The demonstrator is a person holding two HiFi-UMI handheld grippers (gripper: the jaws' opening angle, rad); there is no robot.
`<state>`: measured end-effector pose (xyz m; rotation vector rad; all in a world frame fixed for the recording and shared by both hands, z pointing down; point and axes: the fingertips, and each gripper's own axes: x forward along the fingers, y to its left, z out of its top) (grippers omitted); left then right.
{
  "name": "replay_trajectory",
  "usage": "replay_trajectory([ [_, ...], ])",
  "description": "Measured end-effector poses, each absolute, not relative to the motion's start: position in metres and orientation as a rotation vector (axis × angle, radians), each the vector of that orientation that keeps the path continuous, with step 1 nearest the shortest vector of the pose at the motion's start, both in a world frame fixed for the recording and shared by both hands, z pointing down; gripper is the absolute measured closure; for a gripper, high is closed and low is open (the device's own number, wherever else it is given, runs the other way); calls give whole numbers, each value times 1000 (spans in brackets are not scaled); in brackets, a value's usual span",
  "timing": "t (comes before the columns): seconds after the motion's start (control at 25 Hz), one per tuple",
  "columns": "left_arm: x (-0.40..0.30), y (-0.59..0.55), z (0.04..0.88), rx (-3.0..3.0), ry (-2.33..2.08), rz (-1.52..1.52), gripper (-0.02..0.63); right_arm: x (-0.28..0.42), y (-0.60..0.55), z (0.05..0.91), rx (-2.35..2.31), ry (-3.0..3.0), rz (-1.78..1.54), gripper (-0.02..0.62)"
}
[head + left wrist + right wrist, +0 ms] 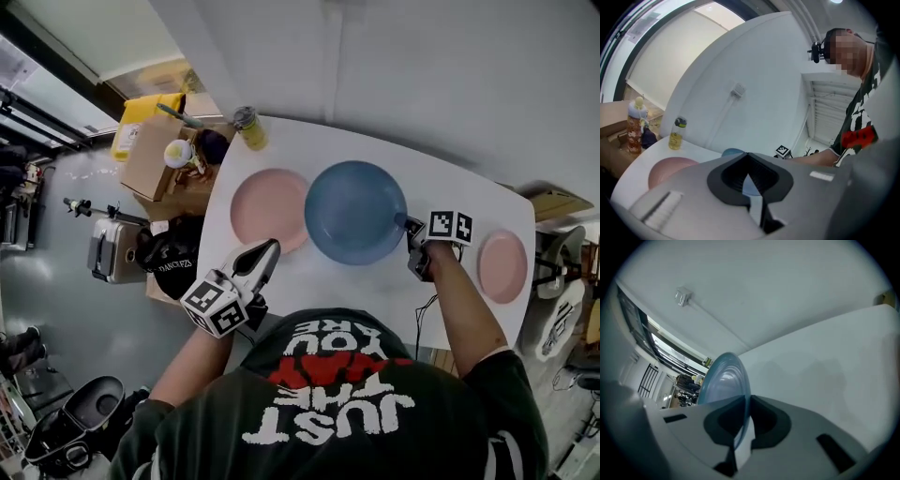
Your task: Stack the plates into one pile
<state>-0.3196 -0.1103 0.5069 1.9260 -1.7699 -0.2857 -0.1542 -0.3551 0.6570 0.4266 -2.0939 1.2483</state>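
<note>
Right tongs point(412, 242) pinch the glossy blue plate point(354, 211) by its rim; it overlaps the large pink plate point(265, 208) on the bench point(375, 291). Left tongs point(269, 249) pressed together, empty, just beside pink plate.

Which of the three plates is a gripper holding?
The blue plate in the middle: the right gripper is clamped on its rim. The large pink plate and small pink plate are in no gripper.

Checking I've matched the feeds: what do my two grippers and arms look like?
Both the left gripper and right gripper have light grey bodies, black jaw linings and a cube of black-and-white square markers. The person wears a dark short-sleeved T-shirt.
</note>
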Motion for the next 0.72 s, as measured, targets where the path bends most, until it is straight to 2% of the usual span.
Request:
replay_trajectory([
  [0.4, -419, 3, 505, 1763, -1975, -360, 606, -306, -276, 667, 281, -2052, 1082, 578],
  [0.72, -465, 74, 522, 1648, -2056, -382, 606, -348, -250, 727, 333, -1942, 995, 577],
])
